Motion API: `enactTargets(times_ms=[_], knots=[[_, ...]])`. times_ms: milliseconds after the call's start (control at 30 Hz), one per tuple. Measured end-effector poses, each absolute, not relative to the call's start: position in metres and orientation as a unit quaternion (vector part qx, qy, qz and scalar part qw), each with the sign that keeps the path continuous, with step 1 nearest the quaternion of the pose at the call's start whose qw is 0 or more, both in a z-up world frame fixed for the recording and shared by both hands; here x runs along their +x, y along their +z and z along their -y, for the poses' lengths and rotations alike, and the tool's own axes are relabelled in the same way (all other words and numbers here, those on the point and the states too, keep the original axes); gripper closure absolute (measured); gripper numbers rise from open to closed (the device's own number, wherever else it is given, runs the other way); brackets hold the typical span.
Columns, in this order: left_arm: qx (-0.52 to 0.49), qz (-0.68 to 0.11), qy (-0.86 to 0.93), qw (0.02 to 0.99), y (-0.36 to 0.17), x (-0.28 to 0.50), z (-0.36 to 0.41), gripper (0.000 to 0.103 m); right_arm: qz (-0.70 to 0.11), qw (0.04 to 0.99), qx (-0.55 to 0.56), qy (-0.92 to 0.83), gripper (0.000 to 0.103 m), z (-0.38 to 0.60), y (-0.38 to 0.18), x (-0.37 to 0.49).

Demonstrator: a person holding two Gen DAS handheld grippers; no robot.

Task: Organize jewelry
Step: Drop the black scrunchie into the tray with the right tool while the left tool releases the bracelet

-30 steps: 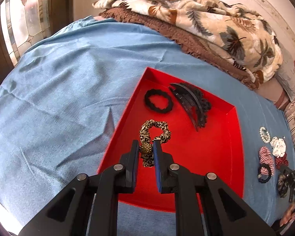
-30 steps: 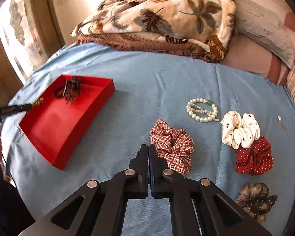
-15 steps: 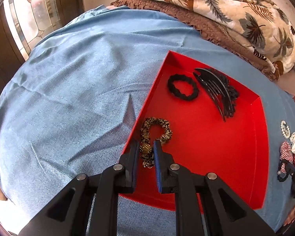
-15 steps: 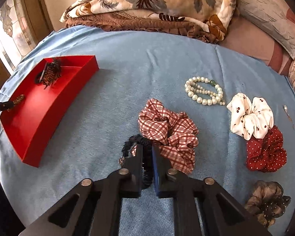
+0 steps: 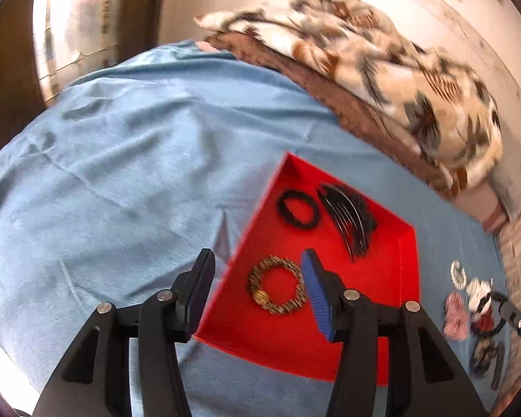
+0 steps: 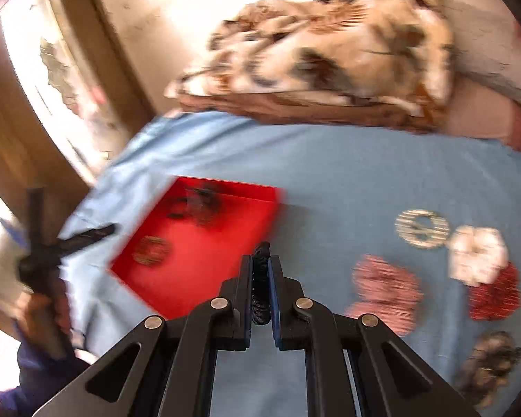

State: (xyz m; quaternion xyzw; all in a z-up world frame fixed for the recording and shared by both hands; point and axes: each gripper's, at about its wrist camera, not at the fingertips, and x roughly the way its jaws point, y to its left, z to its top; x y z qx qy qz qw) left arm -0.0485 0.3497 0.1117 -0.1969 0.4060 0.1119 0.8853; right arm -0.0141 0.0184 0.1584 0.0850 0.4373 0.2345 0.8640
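Note:
A red tray (image 5: 361, 316) lies on the blue bedspread. Inside it rest a leopard-print hair tie (image 5: 277, 290), a black hair tie (image 5: 297, 208) and a black hair comb (image 5: 350, 222). My left gripper (image 5: 257, 278) hovers over the tray's near left edge, its jaws opening, with the leopard tie lying free below, between the fingers. My right gripper (image 6: 260, 271) is shut on a black hair tie (image 6: 260, 278), lifted above the bedspread to the right of the tray (image 6: 205, 260). The right wrist view is blurred.
Right of the tray lie a checked scrunchie (image 6: 385, 288), a pearl bracelet (image 6: 422, 227), a white scrunchie (image 6: 477, 253), a red scrunchie (image 6: 495, 292) and a brown one (image 6: 489, 358). A folded leaf-print blanket (image 5: 382, 69) lies behind. A person's hand (image 6: 43, 309) holds the left gripper.
My left gripper opened and let the leopard hair tie drop flat into the tray, then rose a little. My right gripper closed on the black hair tie and lifted it toward the tray.

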Motion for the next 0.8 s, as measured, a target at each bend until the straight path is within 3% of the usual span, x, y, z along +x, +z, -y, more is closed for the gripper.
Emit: enactTargets(times_ms=[133, 367, 633, 700, 767, 800], knots=[[-0.220, -0.393, 0.135, 0.883, 0.114, -0.053, -0.370, 0.048, -0.471, 0.825, 0.111, 0.291, 0.093, -0.085, 0.146, 0.001], [-0.230, -0.382, 0.157, 0.881, 0.113, -0.056, -0.392, 0.048, -0.561, 0.764, 0.102, 0.302, 0.093, -0.189, 0.067, 0.033], [-0.239, -0.378, 0.151, 0.881, 0.113, -0.054, -0.402, 0.048, -0.582, 0.739, 0.088, 0.329, 0.091, -0.244, 0.039, 0.032], [-0.238, -0.379, 0.151, 0.881, 0.112, -0.053, -0.401, 0.048, -0.570, 0.751, 0.058, 0.328, 0.084, -0.250, 0.044, 0.027], [-0.236, -0.381, 0.151, 0.881, 0.112, -0.053, -0.401, 0.048, -0.557, 0.762, 0.042, 0.328, 0.056, -0.245, 0.054, 0.020], [-0.233, -0.383, 0.151, 0.881, 0.112, -0.052, -0.401, 0.048, -0.548, 0.769, 0.038, 0.326, 0.052, -0.241, 0.058, 0.018]])
